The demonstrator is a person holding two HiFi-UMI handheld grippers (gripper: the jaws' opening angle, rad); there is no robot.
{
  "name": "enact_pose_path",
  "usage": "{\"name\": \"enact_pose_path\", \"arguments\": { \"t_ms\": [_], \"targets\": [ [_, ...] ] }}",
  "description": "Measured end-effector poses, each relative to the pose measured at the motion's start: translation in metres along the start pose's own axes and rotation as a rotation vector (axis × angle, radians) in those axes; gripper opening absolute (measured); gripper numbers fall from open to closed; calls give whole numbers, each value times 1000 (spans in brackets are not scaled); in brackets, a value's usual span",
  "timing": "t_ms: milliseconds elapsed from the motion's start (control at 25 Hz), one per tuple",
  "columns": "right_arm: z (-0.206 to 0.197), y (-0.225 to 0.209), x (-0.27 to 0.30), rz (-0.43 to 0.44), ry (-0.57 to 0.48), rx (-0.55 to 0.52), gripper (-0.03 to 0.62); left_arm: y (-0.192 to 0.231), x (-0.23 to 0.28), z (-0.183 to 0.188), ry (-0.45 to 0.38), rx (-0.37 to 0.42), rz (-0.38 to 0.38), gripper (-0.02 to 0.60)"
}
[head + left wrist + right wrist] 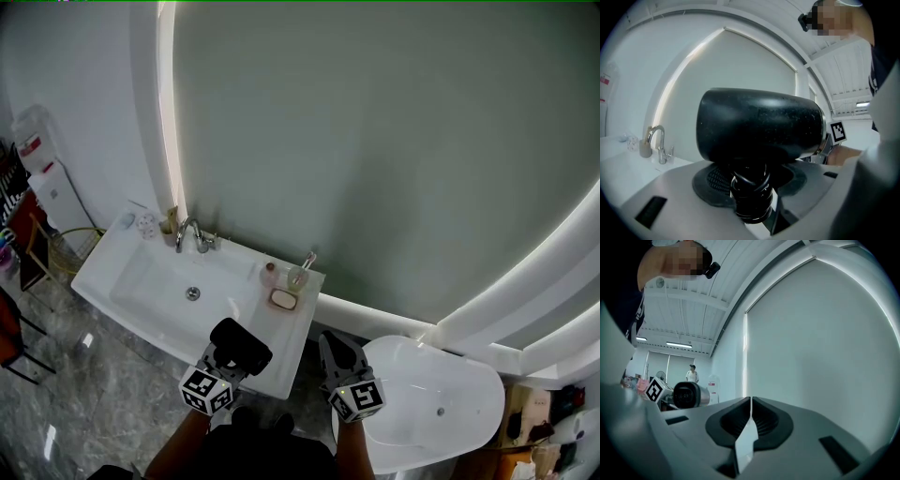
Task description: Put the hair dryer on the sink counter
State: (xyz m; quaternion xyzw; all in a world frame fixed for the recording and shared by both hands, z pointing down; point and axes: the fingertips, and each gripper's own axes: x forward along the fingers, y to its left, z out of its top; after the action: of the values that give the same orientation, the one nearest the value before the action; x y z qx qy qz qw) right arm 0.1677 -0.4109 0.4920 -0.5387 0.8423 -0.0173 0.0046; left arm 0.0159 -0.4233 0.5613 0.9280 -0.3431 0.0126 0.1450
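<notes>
Left gripper (750,187): clamping the hair dryer (759,124) by its handle.
Right gripper (750,413): pressing shut on nothing.
Hair dryer: hovering over the sink counter's (267,323) near edge.
Risk: top-heavy body possibly rolling off that edge once released.

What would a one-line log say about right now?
left gripper: shut on hair dryer handle | right gripper: shut, empty | hair dryer: near sink counter front edge
</notes>
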Motion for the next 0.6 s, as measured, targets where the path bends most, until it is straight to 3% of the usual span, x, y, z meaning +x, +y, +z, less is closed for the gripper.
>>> {"name": "enact_pose_path", "arguments": {
  "t_ms": [440,600],
  "targets": [
    [-18,-31,-13,-23,8,47,32,29,62,-119,324,-139,125,219],
    [-21,-41,-21,-27,-12,137,32,35,82,-156,429,-203,161,218]
  ]
}}
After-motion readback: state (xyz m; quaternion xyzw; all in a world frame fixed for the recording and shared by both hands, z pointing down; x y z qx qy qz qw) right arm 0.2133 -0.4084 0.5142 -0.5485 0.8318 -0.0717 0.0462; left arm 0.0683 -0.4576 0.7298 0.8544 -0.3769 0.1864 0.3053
